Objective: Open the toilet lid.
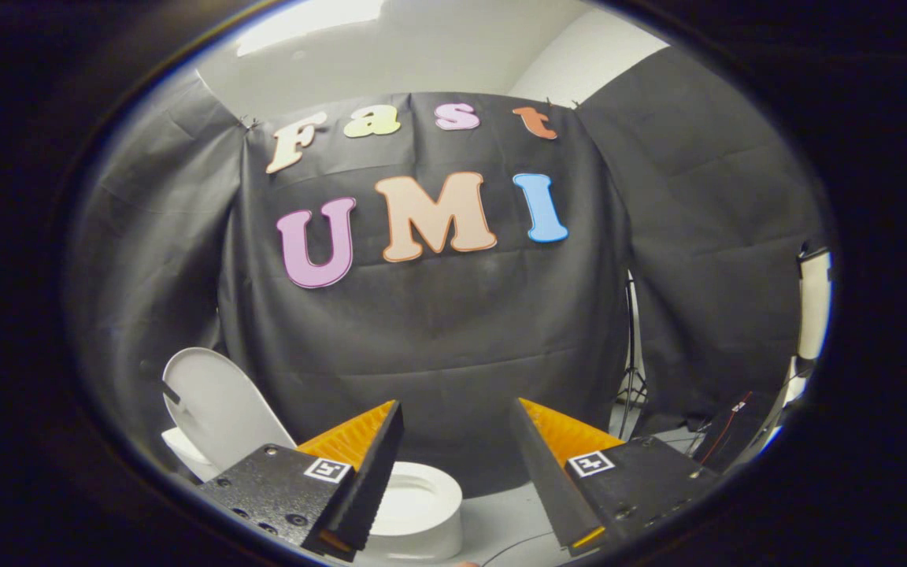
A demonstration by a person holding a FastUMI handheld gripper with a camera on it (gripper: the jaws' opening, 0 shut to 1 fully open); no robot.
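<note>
With the toilet lid point(213, 405) already standing upright behind the bowl point(418, 512), left of and beyond the fingers, the gripper point(457, 417) hangs spread apart holding nothing, so I'd just back off without bumping the lid down.

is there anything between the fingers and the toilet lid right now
Nothing visible stands in the way. The gripper is open with nothing between its fingers. The toilet lid already stands raised beyond the left finger, above the toilet seat, with only the black cloth wall behind it.
</note>
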